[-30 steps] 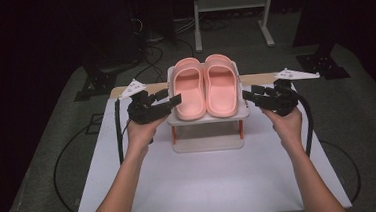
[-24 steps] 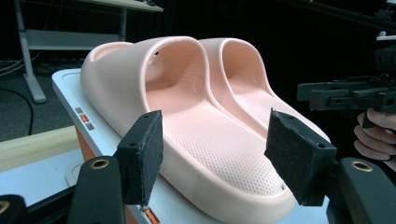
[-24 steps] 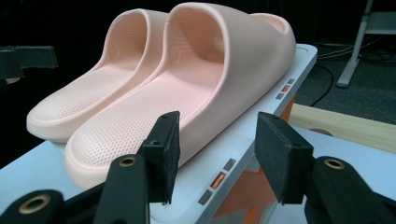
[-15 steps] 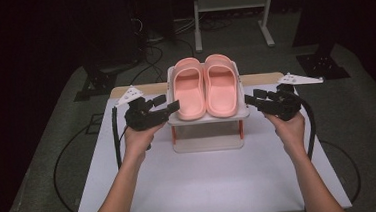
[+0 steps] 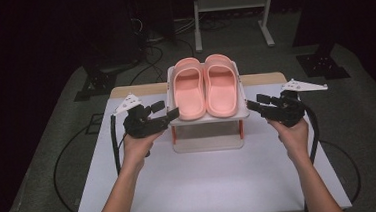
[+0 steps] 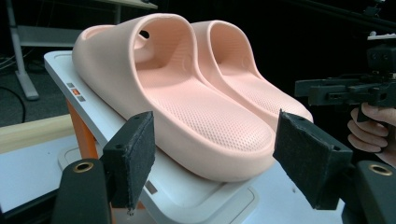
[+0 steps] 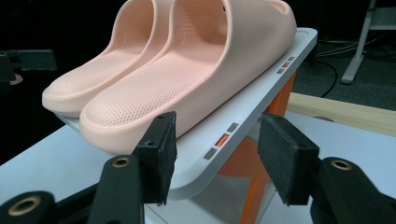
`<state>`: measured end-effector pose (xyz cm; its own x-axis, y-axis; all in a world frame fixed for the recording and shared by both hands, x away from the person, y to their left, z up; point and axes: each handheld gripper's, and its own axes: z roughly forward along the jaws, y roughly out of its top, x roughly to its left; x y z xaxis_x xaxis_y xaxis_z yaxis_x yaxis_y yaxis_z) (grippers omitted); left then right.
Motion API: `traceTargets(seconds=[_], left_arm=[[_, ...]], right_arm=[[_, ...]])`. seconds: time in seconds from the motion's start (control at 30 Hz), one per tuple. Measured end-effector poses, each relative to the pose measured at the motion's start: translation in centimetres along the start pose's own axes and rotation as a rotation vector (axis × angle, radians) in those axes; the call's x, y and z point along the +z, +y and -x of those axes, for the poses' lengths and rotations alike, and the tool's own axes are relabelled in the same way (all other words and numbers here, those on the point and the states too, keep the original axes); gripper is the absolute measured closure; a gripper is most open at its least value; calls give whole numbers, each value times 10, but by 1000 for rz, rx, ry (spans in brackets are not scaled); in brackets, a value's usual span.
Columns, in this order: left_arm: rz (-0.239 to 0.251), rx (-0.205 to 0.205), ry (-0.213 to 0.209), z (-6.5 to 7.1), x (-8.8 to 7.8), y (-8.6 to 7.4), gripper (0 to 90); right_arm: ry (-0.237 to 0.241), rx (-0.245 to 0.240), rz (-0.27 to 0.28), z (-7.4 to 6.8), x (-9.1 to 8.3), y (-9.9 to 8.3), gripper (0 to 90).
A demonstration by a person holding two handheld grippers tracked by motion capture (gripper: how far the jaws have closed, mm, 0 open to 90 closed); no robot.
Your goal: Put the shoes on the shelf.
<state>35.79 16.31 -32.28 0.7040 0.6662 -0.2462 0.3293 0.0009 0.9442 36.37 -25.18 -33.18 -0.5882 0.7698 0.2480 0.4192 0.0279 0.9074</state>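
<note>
Dark surroundings enclose a white table [image 5: 206, 185] on which a small white rack [image 5: 209, 118] with orange legs stands near the far edge. A pair of pink slide sandals lies side by side on the rack's sloped top shelf, toes toward the person: the left sandal [image 5: 189, 88] and the right sandal [image 5: 221, 86] touch along their inner edges. The left gripper [image 5: 169, 111] sits just beside the shelf's left edge, at the toe end of the left sandal. Its jaws have just been opening and stand apart; in the left gripper view the pads [image 6: 136, 154] flank the toe of the left sandal [image 6: 187, 116] without pressing on it. The right gripper [image 5: 252, 104] sits just beside the shelf's right edge. Its jaws have also just been opening; in the right gripper view the pads [image 7: 161, 151] straddle the shelf rim [image 7: 243, 116] below the right sandal [image 7: 187, 88], clear of both. Each gripper is held in one hand [image 5: 138, 147], with forearms entering from the near side of the table.
</note>
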Motion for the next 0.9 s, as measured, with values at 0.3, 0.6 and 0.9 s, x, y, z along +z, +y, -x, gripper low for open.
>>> traceTargets(seconds=[0.3, 0.6, 0.9], left_arm=[[-1, -5, 0, 2, -4, -9, 258], [3, -13, 2, 4, -9, -16, 233], [-5, -18, -1, 5, -12, -26, 216]], right_arm=[[7, 7, 3, -1, -2, -7, 451], [16, 5, 8, -3, -7, -16, 443], [21, 5, 1, -3, -10, -25, 436]])
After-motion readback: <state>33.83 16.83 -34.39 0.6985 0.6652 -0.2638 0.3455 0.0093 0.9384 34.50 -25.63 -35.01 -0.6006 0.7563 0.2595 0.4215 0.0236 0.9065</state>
